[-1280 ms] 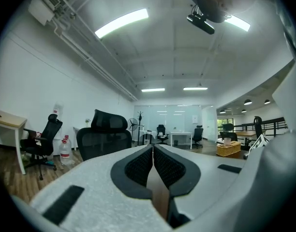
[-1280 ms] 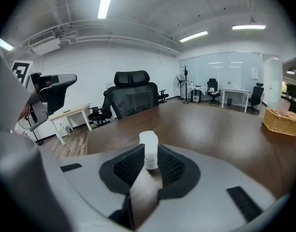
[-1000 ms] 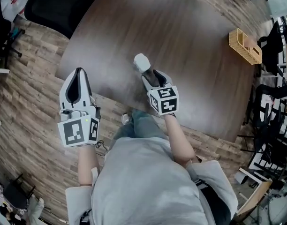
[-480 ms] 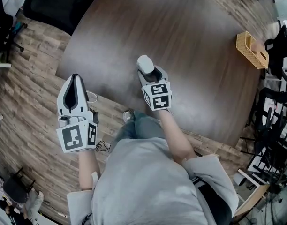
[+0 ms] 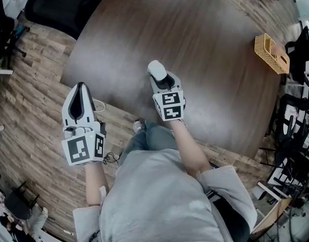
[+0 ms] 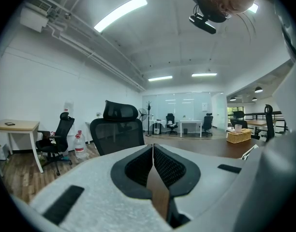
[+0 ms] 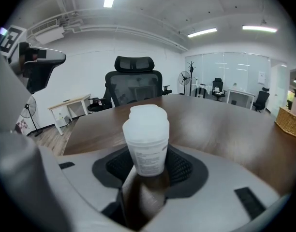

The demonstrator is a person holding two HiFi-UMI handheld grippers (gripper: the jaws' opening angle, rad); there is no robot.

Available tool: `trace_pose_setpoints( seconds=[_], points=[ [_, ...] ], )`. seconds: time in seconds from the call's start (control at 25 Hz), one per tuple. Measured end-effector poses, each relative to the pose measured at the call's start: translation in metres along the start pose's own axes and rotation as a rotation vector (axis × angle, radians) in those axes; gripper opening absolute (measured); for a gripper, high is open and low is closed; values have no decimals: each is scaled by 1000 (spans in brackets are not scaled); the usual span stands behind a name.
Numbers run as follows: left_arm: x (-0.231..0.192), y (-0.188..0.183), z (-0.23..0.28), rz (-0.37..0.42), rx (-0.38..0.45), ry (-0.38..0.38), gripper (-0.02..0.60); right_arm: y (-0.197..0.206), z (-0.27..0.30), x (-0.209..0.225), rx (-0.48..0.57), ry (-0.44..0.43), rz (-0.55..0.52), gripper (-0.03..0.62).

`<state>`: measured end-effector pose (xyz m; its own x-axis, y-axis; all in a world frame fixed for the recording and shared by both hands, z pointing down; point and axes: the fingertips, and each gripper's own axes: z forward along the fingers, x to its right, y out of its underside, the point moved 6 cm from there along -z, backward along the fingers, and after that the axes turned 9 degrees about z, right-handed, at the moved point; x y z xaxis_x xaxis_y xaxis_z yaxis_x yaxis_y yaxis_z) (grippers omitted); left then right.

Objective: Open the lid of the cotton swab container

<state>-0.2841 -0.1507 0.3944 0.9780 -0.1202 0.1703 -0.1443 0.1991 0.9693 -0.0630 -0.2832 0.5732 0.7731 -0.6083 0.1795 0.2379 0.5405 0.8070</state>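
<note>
The white cotton swab container (image 5: pixel 154 67) stands upright on the dark wooden table (image 5: pixel 205 39) near its front edge, lid on. My right gripper (image 5: pixel 158 77) reaches from the near side with the container's lower body between its jaws. In the right gripper view the container (image 7: pixel 145 129) sits between the black pads (image 7: pixel 183 167), and the right gripper (image 7: pixel 147 170) has its jaws closing around it; no firm press shows. My left gripper (image 5: pixel 82 87) hovers off the table's left edge above the floor, shut and empty. Its pads (image 6: pixel 138 166) meet in the left gripper view.
A wicker basket (image 5: pixel 270 53) sits at the table's far right edge. A black office chair (image 6: pixel 118 129) stands beyond the table's far left side. More chairs and desks (image 5: pixel 296 135) crowd the right. Wood flooring (image 5: pixel 33 84) lies under the left gripper.
My right gripper has swung round the container and now lines up straighter behind it. The container stays where it stood. The left gripper has drifted slightly toward me.
</note>
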Motion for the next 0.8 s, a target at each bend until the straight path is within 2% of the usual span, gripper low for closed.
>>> trace_pose_setpoints(
  seconds=[0.52,0.64,0.8],
  points=[
    [17,-24,6,6,76,71,12,-69,-71,-22,161,-111,-95,193],
    [22,-32,6,9,102,89,12,-87,-90,-26,204,-111,-127,193],
    [26,-43,5,12,138,109,12,-106,-112,-30,254,-128,-114,193]
  ],
)
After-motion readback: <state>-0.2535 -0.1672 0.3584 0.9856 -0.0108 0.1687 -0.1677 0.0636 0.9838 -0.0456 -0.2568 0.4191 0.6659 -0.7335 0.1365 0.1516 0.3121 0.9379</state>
